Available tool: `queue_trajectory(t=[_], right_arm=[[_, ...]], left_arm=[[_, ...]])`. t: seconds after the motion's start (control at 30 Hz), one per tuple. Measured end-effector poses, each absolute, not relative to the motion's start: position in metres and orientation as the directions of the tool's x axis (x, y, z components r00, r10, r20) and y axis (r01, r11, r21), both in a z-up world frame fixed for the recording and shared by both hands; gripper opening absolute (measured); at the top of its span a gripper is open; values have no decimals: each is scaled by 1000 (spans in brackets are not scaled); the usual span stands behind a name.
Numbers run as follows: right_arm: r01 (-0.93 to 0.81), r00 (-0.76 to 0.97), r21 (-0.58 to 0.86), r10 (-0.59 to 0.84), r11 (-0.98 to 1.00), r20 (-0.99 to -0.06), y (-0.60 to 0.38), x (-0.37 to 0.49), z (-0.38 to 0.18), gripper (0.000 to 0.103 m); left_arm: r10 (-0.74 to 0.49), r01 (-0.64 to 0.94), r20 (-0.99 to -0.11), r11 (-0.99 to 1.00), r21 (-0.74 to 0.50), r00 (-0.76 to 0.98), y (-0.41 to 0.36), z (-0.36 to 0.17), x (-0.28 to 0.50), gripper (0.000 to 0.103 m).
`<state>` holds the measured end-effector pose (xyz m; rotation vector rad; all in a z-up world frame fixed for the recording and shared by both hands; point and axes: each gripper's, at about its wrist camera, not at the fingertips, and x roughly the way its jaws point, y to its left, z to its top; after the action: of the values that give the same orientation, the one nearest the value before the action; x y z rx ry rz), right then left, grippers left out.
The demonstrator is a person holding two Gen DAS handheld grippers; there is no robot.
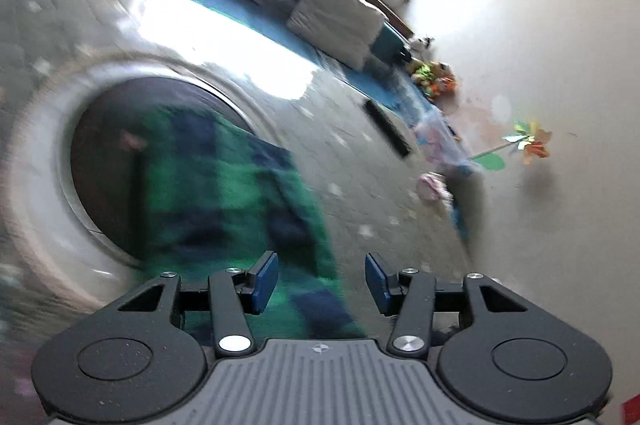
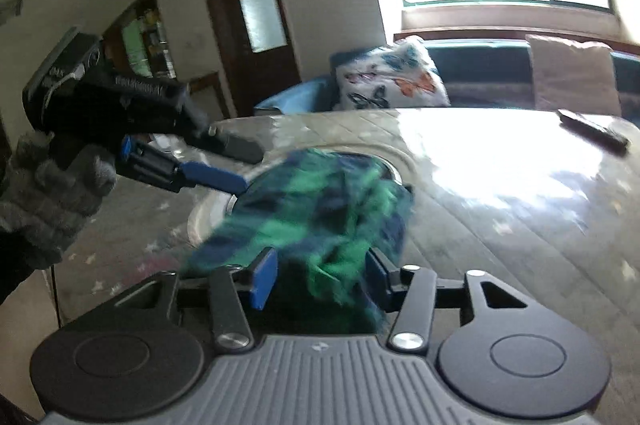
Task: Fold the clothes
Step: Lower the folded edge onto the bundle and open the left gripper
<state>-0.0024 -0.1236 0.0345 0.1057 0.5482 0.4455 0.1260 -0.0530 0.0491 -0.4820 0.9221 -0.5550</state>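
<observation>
A green and navy plaid cloth (image 1: 240,193) lies on the table (image 1: 352,153) over a dark round inset (image 1: 104,161). My left gripper (image 1: 322,283) is open just above its near edge, holding nothing. In the right wrist view the same cloth (image 2: 320,209) is bunched, and part of it hangs between the blue pads of my right gripper (image 2: 322,279), which stands open around it. The left gripper (image 2: 216,165) shows there at the left, held by a grey-gloved hand (image 2: 52,193), its fingers at the cloth's far edge. Both views are blurred.
A black remote (image 1: 386,129) lies on the table toward the far side; it also shows in the right wrist view (image 2: 592,131). A teal sofa (image 2: 480,73) with a butterfly pillow (image 2: 392,77) and a beige cushion (image 2: 572,77) stands behind. Toys and a pinwheel (image 1: 528,145) are by the wall.
</observation>
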Motion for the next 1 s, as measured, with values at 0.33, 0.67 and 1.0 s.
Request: queue_trajectory(t=[0.33,0.67,1.0], right_arm=[[-517,701,106,491,849,-517,-69,15,29,33],[-410,698,95,379,907,-608,-91,17,3,8],[-476,687,81,428,876,-587,-72,62,33,13]], left_arm=[[-550,315,-671,835,-452,497,-36,19,90,39],[-535,465,-671,830,-307,513,-71,-1,75,39],[-553,511,-663,811,-286,505,-82,-7,76,39]])
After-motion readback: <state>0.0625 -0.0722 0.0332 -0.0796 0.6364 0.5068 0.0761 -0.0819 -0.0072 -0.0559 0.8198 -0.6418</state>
